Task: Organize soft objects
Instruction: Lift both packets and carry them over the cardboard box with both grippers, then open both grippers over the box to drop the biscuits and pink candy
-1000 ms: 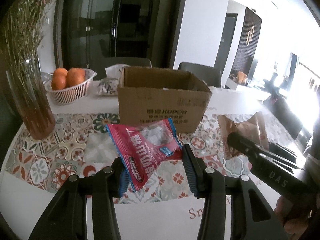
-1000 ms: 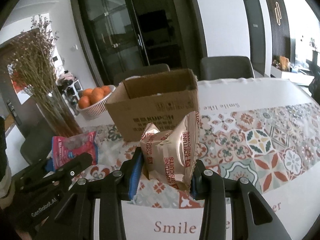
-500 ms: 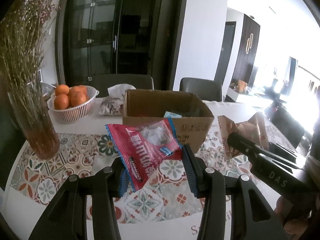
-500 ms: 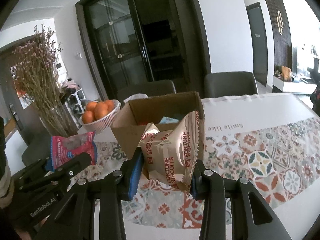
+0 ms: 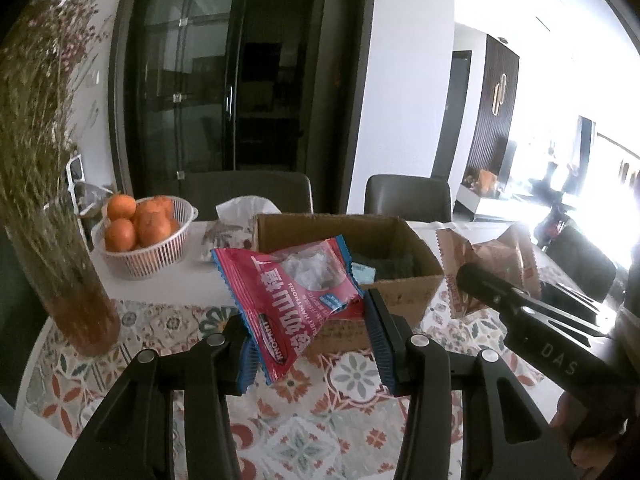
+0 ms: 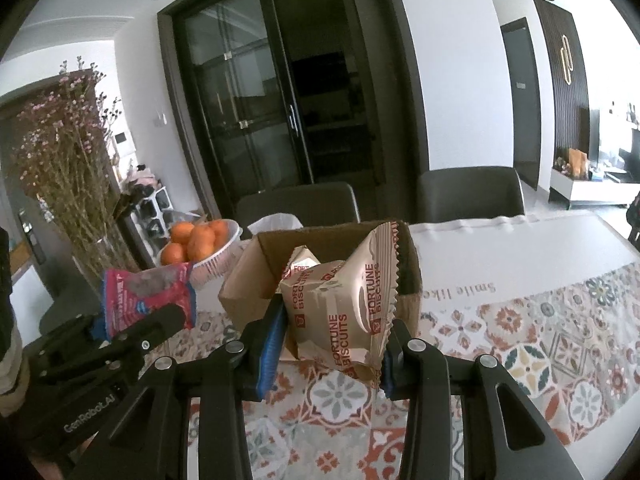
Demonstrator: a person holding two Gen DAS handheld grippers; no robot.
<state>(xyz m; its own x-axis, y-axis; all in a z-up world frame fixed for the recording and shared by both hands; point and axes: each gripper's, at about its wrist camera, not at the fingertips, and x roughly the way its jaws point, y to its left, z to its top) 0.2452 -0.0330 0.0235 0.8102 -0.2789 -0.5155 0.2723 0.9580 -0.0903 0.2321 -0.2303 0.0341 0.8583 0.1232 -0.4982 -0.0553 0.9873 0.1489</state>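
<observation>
While your left gripper (image 5: 310, 344) jaws pinch the red snack bag (image 5: 294, 300), right gripper (image 6: 328, 350) jaws clamp the biscuit pack (image 6: 344, 304), cardboard box (image 5: 396, 248) just beyond, oranges basket (image 5: 148, 246) far left on the bench (image 5: 168, 280)

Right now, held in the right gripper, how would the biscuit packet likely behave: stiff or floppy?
The biscuit packet probably crumples easily: its foil is creased between the fingers. It looks puffed, so likely light. The contents may be fragile under a hard squeeze.

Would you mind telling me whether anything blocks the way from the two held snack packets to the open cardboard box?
Nothing visible does. The red packet and the biscuit packet are each held in a claw just before the cardboard box, whose top is open; a few items already lie inside.
</observation>
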